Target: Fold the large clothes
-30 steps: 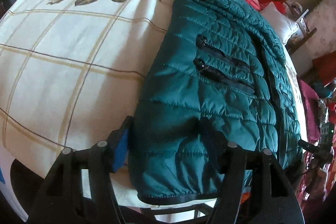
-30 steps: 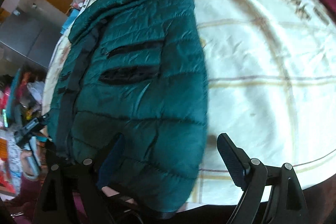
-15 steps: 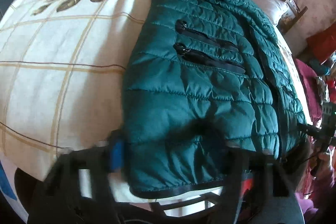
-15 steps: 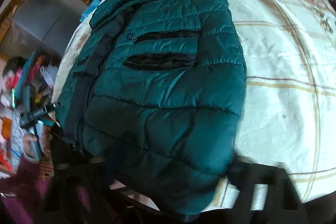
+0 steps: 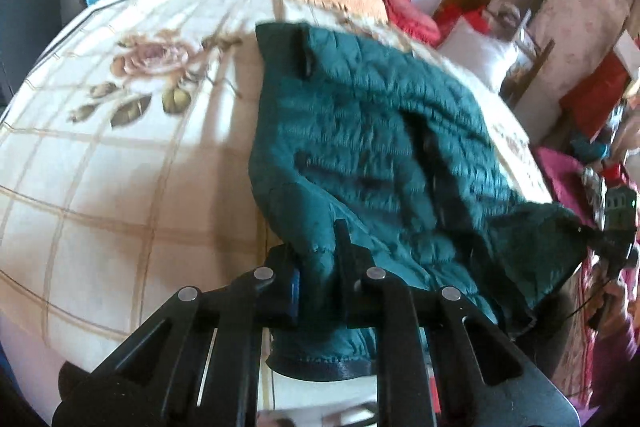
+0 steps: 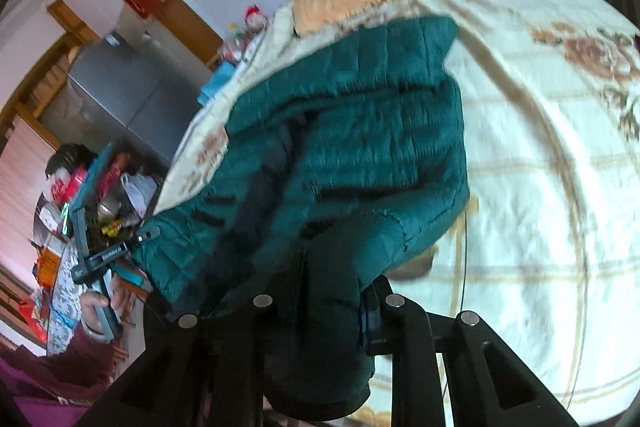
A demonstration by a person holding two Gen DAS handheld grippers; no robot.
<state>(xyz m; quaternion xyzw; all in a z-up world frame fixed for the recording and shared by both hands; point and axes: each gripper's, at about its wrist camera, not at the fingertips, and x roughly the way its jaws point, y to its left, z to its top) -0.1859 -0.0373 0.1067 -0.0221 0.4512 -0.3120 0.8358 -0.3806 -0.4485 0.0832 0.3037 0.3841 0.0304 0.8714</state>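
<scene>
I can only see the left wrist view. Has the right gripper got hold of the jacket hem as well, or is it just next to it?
Observer: It has fabric. In the right wrist view the right gripper is closing its jaws, and the hem of the green quilted jacket is bunched between them.
Operator: And how does my left gripper look from that side?
Observer: The left gripper shows at the left edge of that view. A hand is wrapped around its handle, and its tip meets the jacket's other hem corner.
</scene>
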